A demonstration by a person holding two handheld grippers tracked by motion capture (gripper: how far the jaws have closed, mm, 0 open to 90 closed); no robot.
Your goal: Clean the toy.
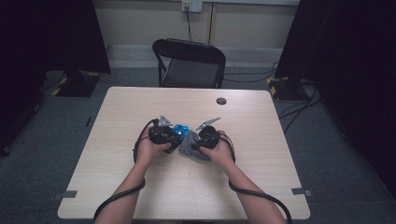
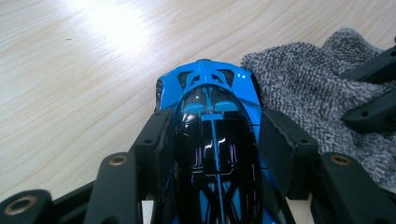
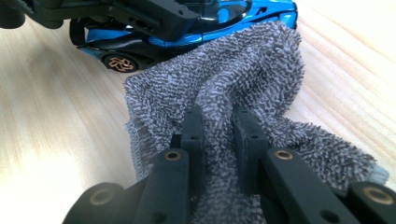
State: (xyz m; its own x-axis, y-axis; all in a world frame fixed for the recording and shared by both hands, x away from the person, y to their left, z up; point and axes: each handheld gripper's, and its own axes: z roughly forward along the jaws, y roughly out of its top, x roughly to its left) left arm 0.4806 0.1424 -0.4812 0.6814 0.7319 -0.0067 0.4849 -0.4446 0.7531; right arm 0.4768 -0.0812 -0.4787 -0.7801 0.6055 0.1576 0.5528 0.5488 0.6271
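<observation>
A blue and black toy car [image 2: 212,121] rests on the wooden table, and my left gripper [image 2: 212,140] is shut on its sides. From above, the car [image 1: 180,131] shows just right of the left gripper [image 1: 173,139]. A grey terry cloth [image 3: 233,88] lies against the car's side. My right gripper [image 3: 218,128] is shut on a bunched fold of that cloth. In the high view the cloth [image 1: 189,145] lies between both hands, with the right gripper [image 1: 196,142] on it. The car [image 3: 187,32] shows beyond the cloth with one gold-spoked wheel visible.
The light wooden table [image 1: 140,186] has a small dark round disc [image 1: 221,101] near its far edge. A black folding chair [image 1: 189,63] stands behind the table. Cables trail from both grippers over the near edge.
</observation>
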